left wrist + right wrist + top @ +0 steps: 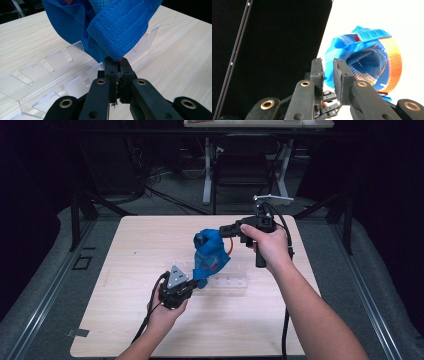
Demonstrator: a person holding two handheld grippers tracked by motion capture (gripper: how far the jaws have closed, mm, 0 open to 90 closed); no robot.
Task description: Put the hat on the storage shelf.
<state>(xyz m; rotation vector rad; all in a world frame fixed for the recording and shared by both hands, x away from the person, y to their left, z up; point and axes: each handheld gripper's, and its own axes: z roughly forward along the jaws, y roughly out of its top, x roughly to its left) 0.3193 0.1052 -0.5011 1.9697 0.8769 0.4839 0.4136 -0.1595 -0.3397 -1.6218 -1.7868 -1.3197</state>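
Blue fabric pouch point(210, 254), mesh weave with stitched hem and an orange band inside, hangs crumpled between both tools above the pale wood bench point(125, 320). Left hand-held gripper point(116, 63) pinches its lower corner, jaws pressed together. Right hand-held gripper point(327, 75) slightly parted, no fabric between the pads; the pouch sits just beyond its tips. Clear notched acrylic rack point(50, 67) lies under the pouch, partly hidden.

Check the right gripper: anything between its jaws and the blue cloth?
Nothing visible. The right gripper stands slightly open, with only a bare gap to the blue cloth just ahead of its tips. The left gripper is shut on the cloth's lower edge, above the clear rack.
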